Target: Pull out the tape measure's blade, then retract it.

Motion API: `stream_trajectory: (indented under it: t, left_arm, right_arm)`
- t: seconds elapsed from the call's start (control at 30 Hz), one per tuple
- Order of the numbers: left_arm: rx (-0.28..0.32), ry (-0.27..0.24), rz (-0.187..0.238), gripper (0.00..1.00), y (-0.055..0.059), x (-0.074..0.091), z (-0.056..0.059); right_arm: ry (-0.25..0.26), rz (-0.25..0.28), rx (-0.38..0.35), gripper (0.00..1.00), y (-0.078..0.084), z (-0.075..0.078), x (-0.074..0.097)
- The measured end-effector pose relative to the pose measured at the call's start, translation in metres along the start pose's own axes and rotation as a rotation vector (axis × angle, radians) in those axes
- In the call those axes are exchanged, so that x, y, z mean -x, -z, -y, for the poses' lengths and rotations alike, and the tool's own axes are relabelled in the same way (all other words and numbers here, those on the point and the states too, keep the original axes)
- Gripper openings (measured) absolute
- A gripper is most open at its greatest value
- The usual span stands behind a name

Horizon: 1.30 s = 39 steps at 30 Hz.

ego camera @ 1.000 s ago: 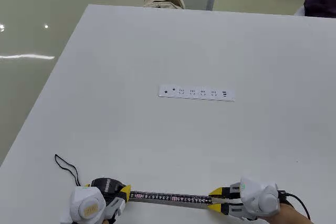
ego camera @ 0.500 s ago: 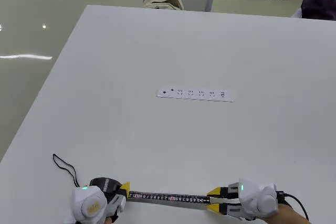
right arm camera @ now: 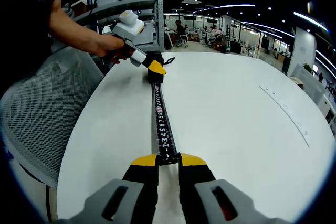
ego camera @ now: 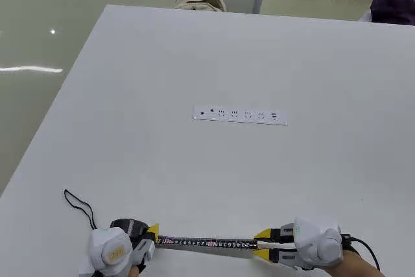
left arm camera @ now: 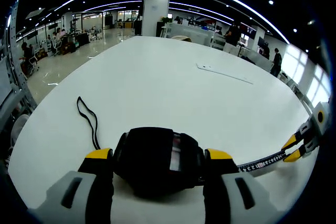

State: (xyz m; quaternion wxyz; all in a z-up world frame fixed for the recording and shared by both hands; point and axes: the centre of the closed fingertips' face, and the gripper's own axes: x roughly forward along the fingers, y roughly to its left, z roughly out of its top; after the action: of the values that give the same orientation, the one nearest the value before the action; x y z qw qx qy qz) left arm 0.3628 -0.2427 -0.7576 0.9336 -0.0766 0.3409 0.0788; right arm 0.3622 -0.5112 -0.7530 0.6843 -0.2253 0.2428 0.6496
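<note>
The black tape measure case sits on the white table near its front edge, and my left gripper is shut on it, one yellow-tipped jaw on each side. In the head view this gripper is at the lower left, with the case under it. The blade lies drawn out flat to the right, its numbers facing up. My right gripper is shut on the blade's free end and appears at the lower right of the head view. A black wrist strap trails left of the case.
A white power strip lies flat in the middle of the table. A mesh chair back stands close by the table's near edge. People and chairs are beyond the far edge.
The head camera has shifted slightly. Both grippers keep their holds, and the drawn-out blade looks about the same length as before.
</note>
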Motion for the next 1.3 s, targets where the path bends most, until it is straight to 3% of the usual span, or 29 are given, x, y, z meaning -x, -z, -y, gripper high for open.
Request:
stream_trajectory:
  t: [0.27, 1.3]
  left_arm:
    - [0.003, 0.003, -0.004, 0.66, 0.000, 0.002, 0.000]
    - [0.005, 0.015, -0.020, 0.65, 0.000, 0.002, 0.000]
  right_arm:
    - [-0.006, 0.016, 0.016, 0.12, -0.010, 0.000, -0.007]
    - [-0.012, 0.019, 0.042, 0.12, -0.023, 0.001, -0.013]
